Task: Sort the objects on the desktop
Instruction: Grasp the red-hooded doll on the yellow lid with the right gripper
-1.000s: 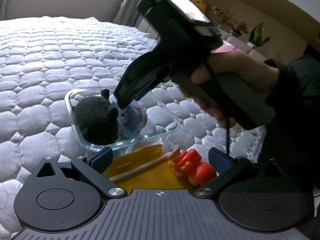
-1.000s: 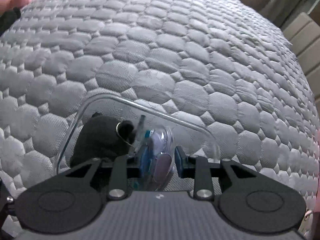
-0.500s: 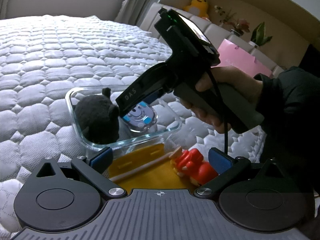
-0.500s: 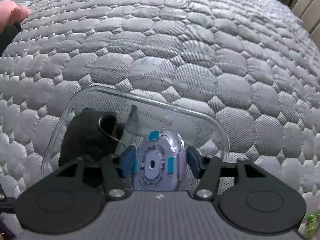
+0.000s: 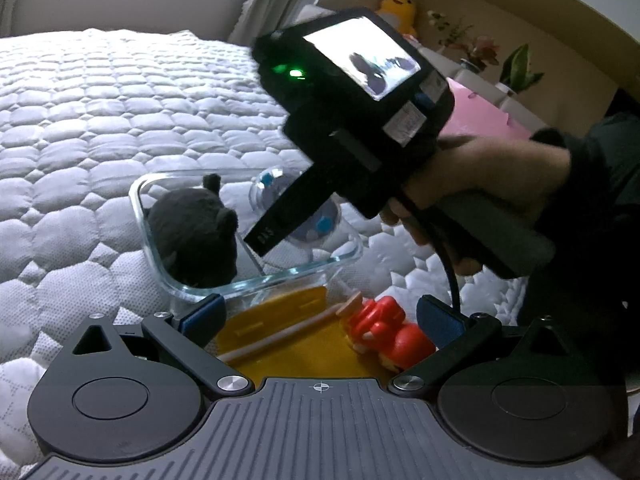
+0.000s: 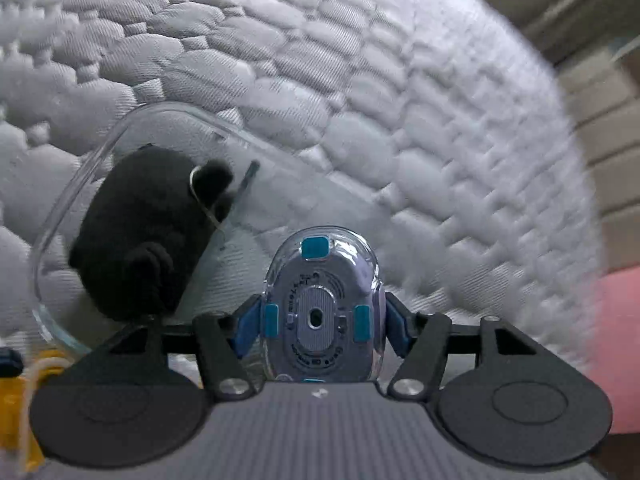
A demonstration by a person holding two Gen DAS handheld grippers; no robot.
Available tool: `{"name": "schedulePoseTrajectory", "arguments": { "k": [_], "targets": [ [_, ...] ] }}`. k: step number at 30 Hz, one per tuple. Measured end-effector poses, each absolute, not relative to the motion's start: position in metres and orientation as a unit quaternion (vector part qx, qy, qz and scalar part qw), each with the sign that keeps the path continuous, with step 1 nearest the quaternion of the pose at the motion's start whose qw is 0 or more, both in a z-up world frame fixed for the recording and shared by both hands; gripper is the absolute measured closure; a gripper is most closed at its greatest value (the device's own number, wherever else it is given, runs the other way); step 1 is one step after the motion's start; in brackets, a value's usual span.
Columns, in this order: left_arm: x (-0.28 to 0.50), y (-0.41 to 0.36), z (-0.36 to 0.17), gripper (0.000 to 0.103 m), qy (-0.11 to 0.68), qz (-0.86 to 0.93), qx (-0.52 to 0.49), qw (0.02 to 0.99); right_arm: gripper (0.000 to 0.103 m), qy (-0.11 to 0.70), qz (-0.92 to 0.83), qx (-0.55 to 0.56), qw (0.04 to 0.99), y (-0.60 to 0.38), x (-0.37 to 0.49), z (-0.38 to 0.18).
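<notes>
The right hand-held gripper [image 6: 322, 320] dips steeply into the clear glass container [image 5: 256, 278] on the quilted bed [image 5: 120, 120], and its jaws have just been opening, the blue pads [image 6: 248, 326] now flanking the translucent mouse [image 6: 320, 312], which lies underside-up between them; whether they touch its sides I cannot tell. Beside the mouse in the same container sits the black plush toy [image 6: 140, 232]. Meanwhile the left hand-held gripper [image 5: 320, 316] hangs spread wide and empty just in front of the container, over a yellow tray [image 5: 280, 340] carrying a wooden stick [image 5: 288, 330] and a red toy figure [image 5: 388, 332].
</notes>
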State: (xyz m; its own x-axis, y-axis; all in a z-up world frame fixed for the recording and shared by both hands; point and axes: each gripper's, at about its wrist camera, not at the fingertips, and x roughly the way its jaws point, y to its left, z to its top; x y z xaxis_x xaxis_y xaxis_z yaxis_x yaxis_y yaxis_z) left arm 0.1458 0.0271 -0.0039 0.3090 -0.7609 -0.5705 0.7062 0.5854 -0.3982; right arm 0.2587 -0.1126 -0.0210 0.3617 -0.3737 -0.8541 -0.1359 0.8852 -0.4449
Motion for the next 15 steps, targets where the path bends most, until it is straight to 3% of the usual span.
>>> {"name": "schedulePoseTrajectory", "arguments": {
  "k": [9, 15],
  "targets": [
    [0.146, 0.032, -0.004, 0.0, 0.369, -0.458, -0.044, 0.807, 0.034, 0.57, -0.111, -0.332, 0.744, -0.11, 0.262, -0.056],
    [0.146, 0.031, -0.005, 0.0, 0.369, -0.459, -0.043, 0.807, 0.034, 0.581, -0.092, -0.267, 0.764, -0.125, 0.26, -0.032]
  ]
}}
